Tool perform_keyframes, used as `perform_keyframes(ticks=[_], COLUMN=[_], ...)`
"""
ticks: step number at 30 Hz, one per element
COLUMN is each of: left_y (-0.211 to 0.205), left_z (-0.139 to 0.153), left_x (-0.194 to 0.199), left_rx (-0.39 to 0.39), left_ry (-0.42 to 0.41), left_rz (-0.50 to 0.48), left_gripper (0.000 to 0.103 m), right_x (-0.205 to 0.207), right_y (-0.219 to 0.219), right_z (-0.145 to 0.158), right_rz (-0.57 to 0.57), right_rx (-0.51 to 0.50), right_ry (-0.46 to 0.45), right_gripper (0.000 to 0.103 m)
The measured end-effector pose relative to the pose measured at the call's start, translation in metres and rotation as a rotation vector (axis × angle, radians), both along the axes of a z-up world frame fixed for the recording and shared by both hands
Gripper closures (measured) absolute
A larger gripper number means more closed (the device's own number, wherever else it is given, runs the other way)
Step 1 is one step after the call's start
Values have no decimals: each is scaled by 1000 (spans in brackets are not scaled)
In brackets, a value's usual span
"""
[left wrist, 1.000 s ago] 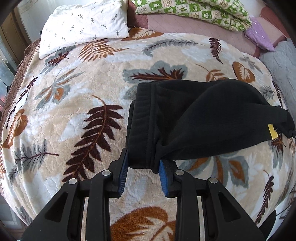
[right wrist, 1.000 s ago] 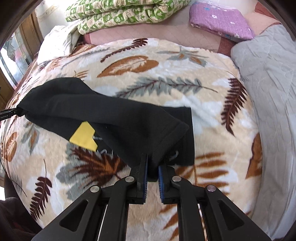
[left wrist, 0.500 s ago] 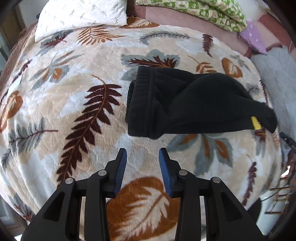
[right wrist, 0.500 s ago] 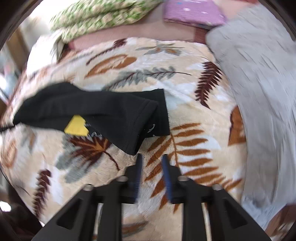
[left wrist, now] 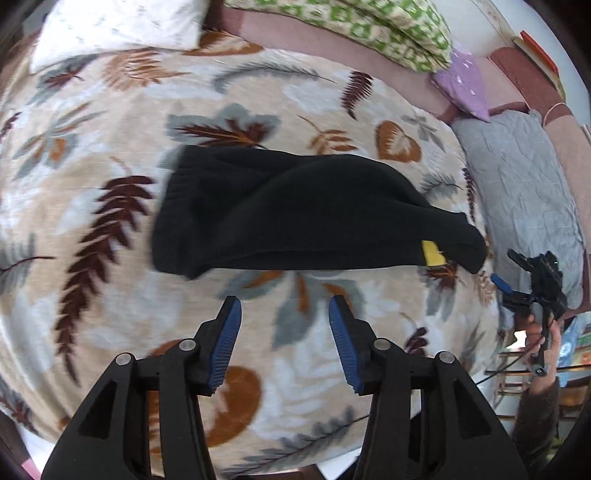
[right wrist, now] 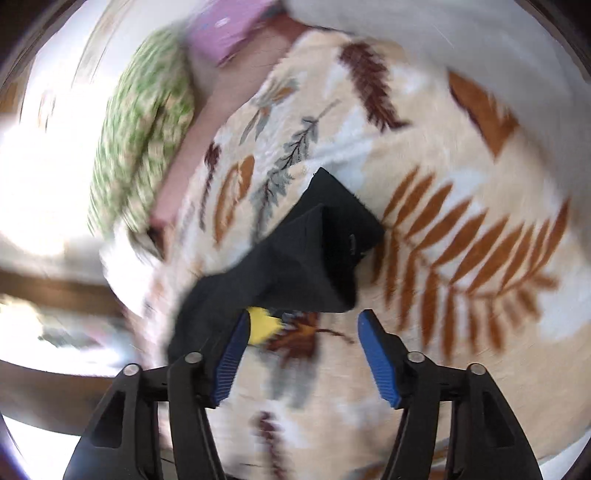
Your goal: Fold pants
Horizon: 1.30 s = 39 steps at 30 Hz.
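The black pants (left wrist: 295, 214) lie folded in a long bundle on the leaf-patterned blanket (left wrist: 110, 221), with a yellow tag (left wrist: 432, 253) near their right end. My left gripper (left wrist: 284, 306) is open and empty, just short of the bundle's near edge. In the blurred, tilted right wrist view the pants (right wrist: 306, 258) and the yellow tag (right wrist: 262, 326) lie just ahead of my right gripper (right wrist: 303, 321), which is open and empty. The right gripper also shows at the right edge of the left wrist view (left wrist: 532, 288), beyond the bed's side.
A white pillow (left wrist: 118, 29), a green patterned quilt (left wrist: 369, 29) and a purple pillow (left wrist: 465, 85) lie at the head of the bed. A grey quilt (left wrist: 524, 192) covers the right side. The blanket's near edge drops off below my left gripper.
Both grippers let go of the pants, opened wide and pulled back. The pants dropped flat onto the blanket. The right gripper swung away and rolled, blurring its view.
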<state>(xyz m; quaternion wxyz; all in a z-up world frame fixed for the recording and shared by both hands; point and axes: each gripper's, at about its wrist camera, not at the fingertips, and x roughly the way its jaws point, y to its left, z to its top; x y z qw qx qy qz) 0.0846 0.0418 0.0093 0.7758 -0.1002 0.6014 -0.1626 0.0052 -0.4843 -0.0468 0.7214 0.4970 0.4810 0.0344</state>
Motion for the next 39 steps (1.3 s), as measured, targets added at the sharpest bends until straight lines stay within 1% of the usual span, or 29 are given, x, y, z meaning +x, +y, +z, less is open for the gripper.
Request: perform_keyframes(ticks=[2,3,5,8,10,12,13,16,18,22,24,25,26,27,28,29,31,34,36,38,39], left_y=[-13,-17,-21,-16,-10,-5,-4,1,6,24,38,47,57,65,73,80,90,95,98,101,102], left_z=[-3,-5,-10,-17,-21,-24,-25,-28,-30,-31,-29,-27,-25,-24,-24,-25,-29,-35,-36,-34,-34], left_x=[8,12,20,26,28,28,28,28,28,27,27,28,30,32,36,42,53,68,78,88,91], left_rx=[-31,-47,-82,-121,-119,-108,-103,-112,-108,-100,-110,-116,-118,-118,-116,-116,-118,-103,-95,-109,-131], left_ry=[26,46,91,125,138,146,151,155,156,158,154,148,141,138,143,153,173,188,177,149,141], left_rz=[13,21,51,100,129,142,142,150,154,181,198,209,229,243,255,267,284,290,291,282,272], left_gripper=[55,55,55,55,55,55,55,55,55,55,55,55,55,55,55,54,54,54,54,54,53], right_x=[2,3,7,7,7,5,2,-1,-2,-3,-4,-1,3,9,15,18,21,24,23,24,25], right_y=[-5,-6,-6,-5,0,3,3,2,1,2,4,4,3,2,1,0,-5,-12,-13,-13,-13], right_z=[-9,-12,-19,-34,-46,-56,-61,-72,-78,-89,-91,-84,-76,-67,-54,-44,-28,-17,-13,-12,-12], right_rz=[-67,-102,-161,-231,-257,-299,-327,-397,-421,-500,-504,-470,-410,-341,-273,-241,-199,-166,-140,-114,-103], right_rx=[131,167,212,286,361,420,448,542,585,672,685,643,579,509,415,337,215,126,60,15,-2], right_ry=[4,7,25,63,82,98,105,95,93,94,95,90,77,60,37,29,23,20,26,38,43], right_gripper=[34,30,24,23,22,17,17,14,12,11,11,11,11,11,11,11,11,11,11,11,11])
